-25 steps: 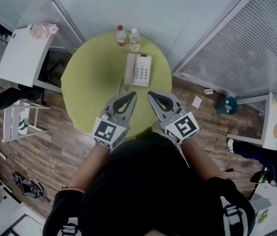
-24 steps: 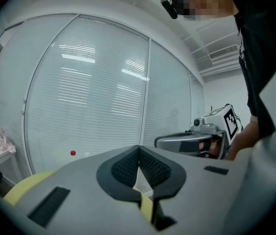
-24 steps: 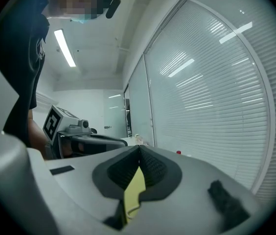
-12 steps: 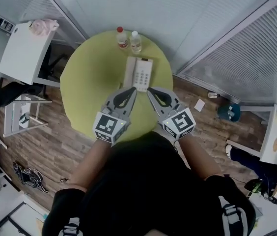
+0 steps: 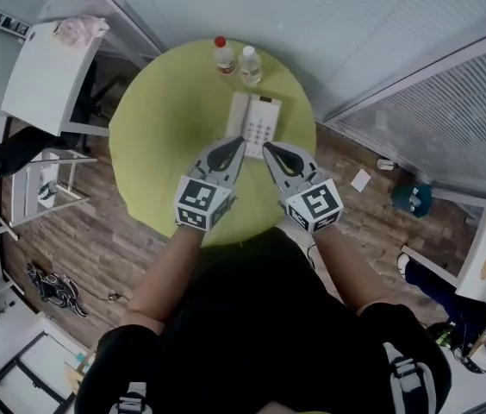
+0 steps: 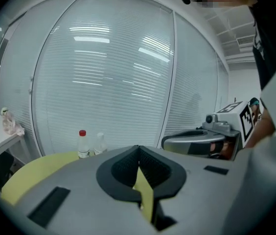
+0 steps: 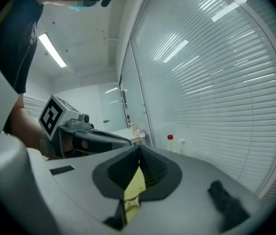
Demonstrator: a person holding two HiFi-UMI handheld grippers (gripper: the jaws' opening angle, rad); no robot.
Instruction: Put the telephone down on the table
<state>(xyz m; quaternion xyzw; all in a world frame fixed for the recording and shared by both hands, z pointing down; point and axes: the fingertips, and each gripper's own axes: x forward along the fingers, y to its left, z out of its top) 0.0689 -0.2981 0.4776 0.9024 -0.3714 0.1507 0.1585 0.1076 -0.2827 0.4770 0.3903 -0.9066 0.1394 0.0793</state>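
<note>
Yellow-green round table [image 5: 157, 136] with a white telephone [image 5: 258, 121] lying flat on it, just ahead of both grippers' tips. The left gripper [image 5: 239, 143] and right gripper [image 5: 268, 147] hover side by side, each with jaws clenched together on nothing. Beyond the telephone, farthest from the grippers, stand a red-capped bottle [image 5: 222, 54] and a white-capped bottle [image 5: 250, 64].

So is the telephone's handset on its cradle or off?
On it: in the head view the handset lies along the left side of the telephone, which rests on the table.
</note>
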